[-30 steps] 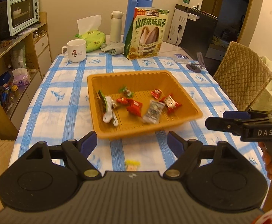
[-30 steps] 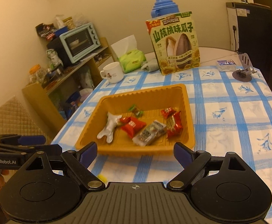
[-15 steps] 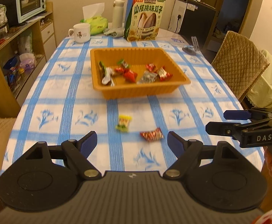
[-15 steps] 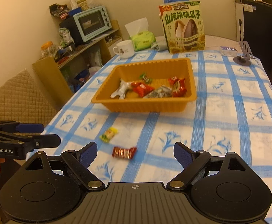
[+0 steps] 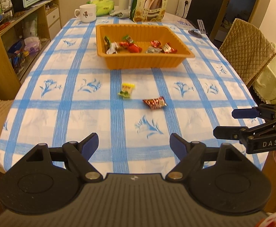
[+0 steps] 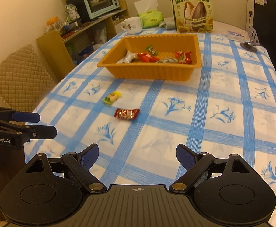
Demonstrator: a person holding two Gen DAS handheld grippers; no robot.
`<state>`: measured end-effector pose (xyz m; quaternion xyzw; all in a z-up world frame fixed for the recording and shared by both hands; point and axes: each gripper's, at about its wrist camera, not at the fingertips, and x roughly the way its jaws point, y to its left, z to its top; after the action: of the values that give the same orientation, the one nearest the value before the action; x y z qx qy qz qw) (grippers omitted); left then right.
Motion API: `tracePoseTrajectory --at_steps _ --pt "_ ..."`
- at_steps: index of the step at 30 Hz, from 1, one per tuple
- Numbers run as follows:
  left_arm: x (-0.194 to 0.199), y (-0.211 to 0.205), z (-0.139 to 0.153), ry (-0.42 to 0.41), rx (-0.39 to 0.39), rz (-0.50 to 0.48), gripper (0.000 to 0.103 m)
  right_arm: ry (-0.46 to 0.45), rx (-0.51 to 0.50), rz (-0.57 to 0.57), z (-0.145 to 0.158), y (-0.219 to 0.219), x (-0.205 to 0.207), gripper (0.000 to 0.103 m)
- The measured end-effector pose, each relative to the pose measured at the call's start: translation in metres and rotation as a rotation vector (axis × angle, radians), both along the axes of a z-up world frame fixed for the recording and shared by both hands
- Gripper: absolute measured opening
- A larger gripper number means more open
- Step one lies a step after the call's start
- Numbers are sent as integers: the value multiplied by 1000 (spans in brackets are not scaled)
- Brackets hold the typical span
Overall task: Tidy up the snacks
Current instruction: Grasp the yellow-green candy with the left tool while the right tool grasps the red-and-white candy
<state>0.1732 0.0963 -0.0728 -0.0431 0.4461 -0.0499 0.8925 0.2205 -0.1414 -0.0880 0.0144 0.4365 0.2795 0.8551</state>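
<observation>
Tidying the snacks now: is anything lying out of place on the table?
Yes. Two wrapped snacks lie loose on the blue-checked tablecloth, short of the orange plastic tray: a yellow-green candy and a dark red packet. The rest sit inside the tray.

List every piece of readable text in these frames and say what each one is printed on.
"山核桃味瓜子": front of the sunflower seed bag standing behind the orange tray.
"DAS": side of the right gripper, seen from the left wrist view.
"GenRobot.AI": side of the left gripper, seen from the right wrist view.
Too small or blurred to read: the bag's smaller print, the white mug, the tissue pack, the snack wrappers.
</observation>
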Motion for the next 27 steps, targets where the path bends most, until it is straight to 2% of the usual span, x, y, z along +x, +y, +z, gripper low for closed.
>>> tracePoseTrajectory --at_steps 8,27 --pt "-5 -10 -12 21 40 -14 81 39 -36 38 -12 10 -7 89" --pt "6 -1 -24 50 51 -2 81 56 -84 99 -31 37 4 89"
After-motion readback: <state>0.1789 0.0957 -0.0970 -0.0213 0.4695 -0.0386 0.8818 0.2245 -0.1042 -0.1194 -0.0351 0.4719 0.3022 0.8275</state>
